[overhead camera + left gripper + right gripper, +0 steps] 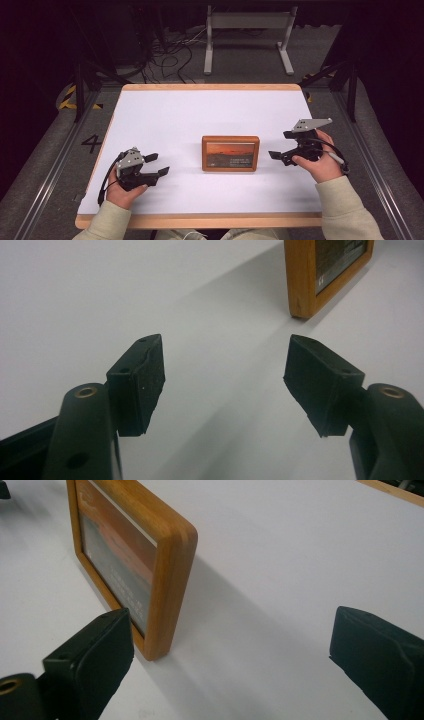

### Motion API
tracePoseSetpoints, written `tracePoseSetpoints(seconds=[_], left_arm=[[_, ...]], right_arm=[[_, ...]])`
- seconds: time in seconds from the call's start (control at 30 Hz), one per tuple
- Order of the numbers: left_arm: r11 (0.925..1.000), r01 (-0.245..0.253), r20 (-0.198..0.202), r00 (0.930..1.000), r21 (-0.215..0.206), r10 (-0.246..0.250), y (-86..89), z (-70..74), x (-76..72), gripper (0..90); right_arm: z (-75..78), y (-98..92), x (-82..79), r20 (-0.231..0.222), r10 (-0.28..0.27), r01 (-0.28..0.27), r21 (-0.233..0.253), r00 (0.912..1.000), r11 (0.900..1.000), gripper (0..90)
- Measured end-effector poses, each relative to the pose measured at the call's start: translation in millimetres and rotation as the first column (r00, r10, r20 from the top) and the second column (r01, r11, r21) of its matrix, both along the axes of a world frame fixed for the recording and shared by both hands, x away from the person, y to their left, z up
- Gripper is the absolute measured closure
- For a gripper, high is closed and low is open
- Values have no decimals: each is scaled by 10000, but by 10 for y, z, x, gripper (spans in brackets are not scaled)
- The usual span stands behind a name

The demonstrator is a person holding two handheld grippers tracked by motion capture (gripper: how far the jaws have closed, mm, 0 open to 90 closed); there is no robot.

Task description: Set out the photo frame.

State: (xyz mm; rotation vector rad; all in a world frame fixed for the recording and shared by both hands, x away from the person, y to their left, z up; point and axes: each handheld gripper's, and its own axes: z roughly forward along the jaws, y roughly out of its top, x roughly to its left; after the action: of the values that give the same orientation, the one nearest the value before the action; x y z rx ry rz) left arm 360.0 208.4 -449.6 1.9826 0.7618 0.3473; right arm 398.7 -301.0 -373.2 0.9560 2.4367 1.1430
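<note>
A wooden picture frame (pixel 230 153) with an orange sunset picture stands upright in the middle of the white table (pixel 175 115). My left gripper (pixel 157 164) rests open near the table's front left, a hand's width left of the frame, jaws pointing right. In the left gripper view the left gripper (pixel 225 377) is wide open with the frame (pixel 301 280) ahead at upper right. My right gripper (pixel 282 145) is held open just right of the frame. In the right gripper view the right gripper (pixel 230 645) is wide apart and the frame's (pixel 165 575) near edge stands beside the left jaw.
The table's wooden edge (pixel 200 220) runs along the front. Beyond the far edge are a white metal stand (pixel 247 35) and loose cables (pixel 170 55) on the floor. White table surface lies bare behind the frame and at the left.
</note>
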Motion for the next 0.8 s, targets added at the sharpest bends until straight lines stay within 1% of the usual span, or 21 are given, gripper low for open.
tracePoseSetpoints(seconds=[0.13, 0.2, 0.27, 0.3, 0.4, 0.43, 0.6, 0.67, 0.8], left_arm=[[10000, 10, 3, 10000, -18, -10, -2, -2, 0, 328], [10000, 34, 12, 10000, 9, -34, -2, -2, 2, 329], [10000, 14, -83, 10000, -41, -14, -3, -4, -2, 329], [10000, 5, 85, 10000, 28, -5, 3, -2, 9, 329], [10000, -23, 53, 10000, -31, 23, 9, -4, 9, 330], [10000, -11, 79, 10000, 24, 11, 14, -3, 13, 331], [10000, -43, 53, 10000, -3, 43, 18, -13, 19, 332], [10000, -4, -19, 10000, -25, 4, 16, -18, 21, 332], [10000, -18, 38, 10000, 21, 18, 22, -23, 32, 332]], right_arm=[[-89, -37, -46, 11, 12, -12, 53, 10000, 10000, 38], [-124, -65, -79, 86, -11, 9, 209, 10000, 9998, 38], [-162, -90, -109, 184, -55, 47, 418, 9998, 9991, 36], [-184, -99, -123, 235, -75, 64, 471, 9997, 9989, 36], [-259, -127, -155, 258, -145, 133, 485, 9996, 9987, 36], [-282, -136, -161, 262, -169, 155, 506, 9995, 9986, 36], [-403, -184, -195, 335, -341, 316, 718, 9989, 9969, 36], [-460, -194, -211, 328, -360, 336, 689, 9988, 9971, 35], [-559, -214, -233, 511, -428, 383, 869, 9978, 9955, 31]])
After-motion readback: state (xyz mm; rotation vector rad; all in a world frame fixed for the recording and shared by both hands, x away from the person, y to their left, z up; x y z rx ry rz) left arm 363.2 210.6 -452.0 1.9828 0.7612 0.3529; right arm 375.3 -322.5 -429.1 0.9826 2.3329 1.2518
